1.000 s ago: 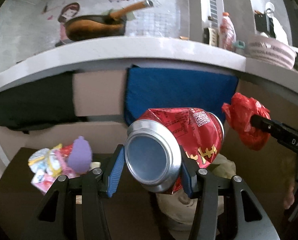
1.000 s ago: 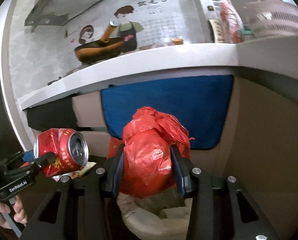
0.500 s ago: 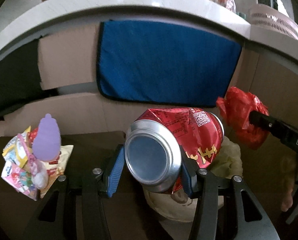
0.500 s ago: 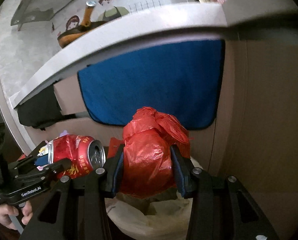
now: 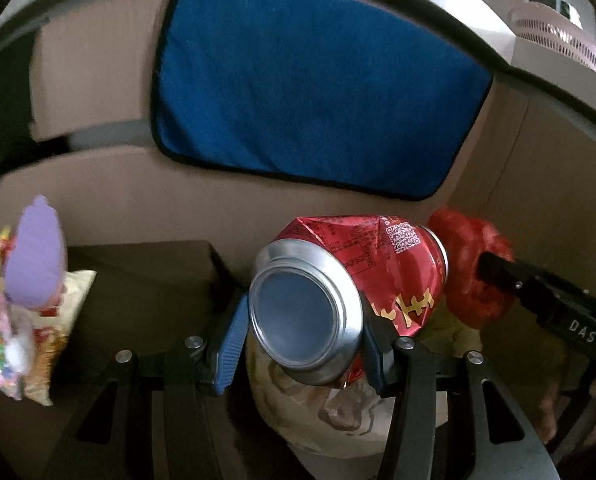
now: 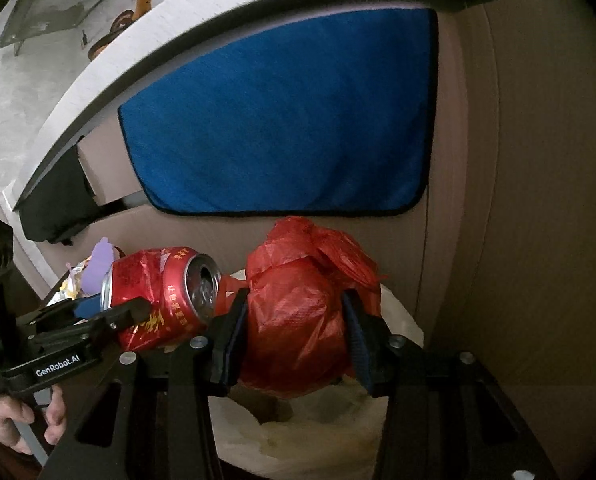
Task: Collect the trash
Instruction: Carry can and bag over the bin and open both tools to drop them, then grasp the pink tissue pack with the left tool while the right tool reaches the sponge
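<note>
Hanging above the bin: the crushed red drink can (image 5: 362,280) sat in the left gripper (image 5: 302,336), directly over the pale bag-lined trash bin (image 5: 338,412).
Can axis: it lay roughly level, base toward the left wrist camera, opened top pointing away toward the red bag.
Left jaws: they were closed on the can's sides near its base.
Red plastic bag: the wadded red plastic bag (image 6: 298,316) sat in the right gripper (image 6: 294,336), also over the bin's mouth (image 6: 402,320).
Right jaws: they pinched the bag's bulk.
Which was nearer: both loads appeared above the opening, can left of bag, almost touching.
Next move, as judged: releasing either would probably drop it inside.
Beyond: snack wrappers (image 5: 2,320) lay left on the dark table (image 5: 138,280); a blue towel (image 5: 310,88) hung behind.
</note>
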`<state>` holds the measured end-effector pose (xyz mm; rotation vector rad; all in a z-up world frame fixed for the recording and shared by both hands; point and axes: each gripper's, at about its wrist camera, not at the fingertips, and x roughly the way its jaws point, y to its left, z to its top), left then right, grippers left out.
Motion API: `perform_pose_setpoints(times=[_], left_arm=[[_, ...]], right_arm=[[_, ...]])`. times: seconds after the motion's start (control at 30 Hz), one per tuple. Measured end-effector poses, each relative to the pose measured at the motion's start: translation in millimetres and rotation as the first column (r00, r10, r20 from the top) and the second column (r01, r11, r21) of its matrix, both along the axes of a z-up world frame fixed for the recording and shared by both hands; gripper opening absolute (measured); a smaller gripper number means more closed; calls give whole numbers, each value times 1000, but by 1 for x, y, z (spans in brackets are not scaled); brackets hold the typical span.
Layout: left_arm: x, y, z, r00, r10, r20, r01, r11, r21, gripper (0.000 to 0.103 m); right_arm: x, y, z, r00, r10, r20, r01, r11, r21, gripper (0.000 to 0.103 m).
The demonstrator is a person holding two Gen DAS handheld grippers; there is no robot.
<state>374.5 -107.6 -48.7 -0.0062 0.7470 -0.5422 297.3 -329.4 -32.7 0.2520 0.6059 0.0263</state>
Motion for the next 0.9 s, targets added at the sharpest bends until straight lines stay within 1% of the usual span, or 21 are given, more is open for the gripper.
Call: perform_pose_setpoints(times=[0.03, 0.07, 0.1, 0.17, 0.2, 0.23, 0.3, 0.4, 0.53, 0.63, 0.77, 0.9], left_arm=[[3, 0, -3, 1000, -16, -15, 16, 1000, -9, 51], [8, 0, -7, 998, -37, -48, 35, 999, -24, 51], [13, 2, -11, 995, -56, -88, 51, 997, -53, 51], [19, 6, -14, 988, -73, -138, 60, 994, -95, 51], [21, 9, -15, 985, -72, -154, 55, 992, -110, 52], [22, 10, -14, 985, -69, -155, 51, 992, -115, 53], [21, 13, -12, 989, -57, -137, 41, 993, -113, 55], [16, 17, -5, 994, -45, -100, 33, 992, -118, 59], [10, 26, 10, 1000, 5, -15, -7, 985, -172, 61], [9, 32, 17, 1000, 25, -2, -25, 983, -184, 61], [7, 42, 18, 999, 51, -18, -53, 990, -134, 61], [-3, 65, 14, 993, 117, 9, -116, 991, -71, 61]], right_arm=[[3, 0, -1, 1000, 2, -2, -2, 1000, 10, 48], [5, -2, -5, 1000, 8, -6, -8, 999, 37, 48], [7, -4, -7, 1000, 13, -9, -12, 998, 54, 48], [8, -7, -13, 1000, 23, -11, -22, 995, 97, 49], [8, -7, -14, 1000, 22, -8, -21, 994, 106, 50], [7, -7, -15, 1000, 19, -6, -18, 994, 105, 52], [5, -5, -13, 1000, -6, 5, 6, 997, 75, 54], [2, -2, -9, 999, -25, 25, 24, 999, 48, 54], [-2, 1, -3, 998, -42, 38, 41, 999, 14, 54], [-7, 2, 1, 997, -55, 52, 55, 998, -1, 54], [-11, 4, 8, 997, -57, 57, 58, 998, -14, 54], [-15, 4, 11, 997, -53, 58, 54, 998, -22, 54]])
